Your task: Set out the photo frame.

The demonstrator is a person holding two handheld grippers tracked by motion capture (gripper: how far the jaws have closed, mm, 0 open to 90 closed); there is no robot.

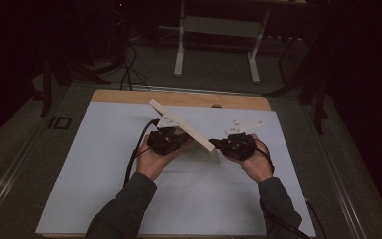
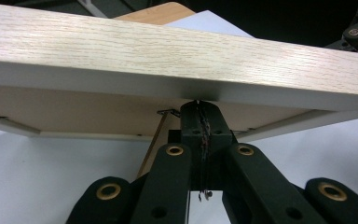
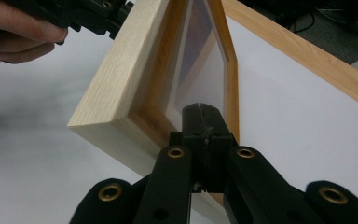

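Wooden frame [image 1: 181,125] tilted above the white desk [image 1: 104,149], btwn my grippers. My left gripper [image 2: 200,116] jaws together under its back; right gripper [image 3: 204,122] jaws together at its front corner.

The high view is dim overall: the room around the tabletop [image 1: 104,164] falls off into near-black at both sides and at the top corners, and only the white sheet catches much light. The light seems to come from above, leaving a soft shadow on the sheet just under the wooden frame [image 1: 181,124]. The picture is grainy and soft (small details smear). Both gripper views are much brighter and evenly lit. In the left gripper view the wood grain is crisp, while the black jaws at the bottom are slightly soft. In the right gripper view the near jaw links blur, the frame's glass carries a pale haze, and the far background is out of focus.
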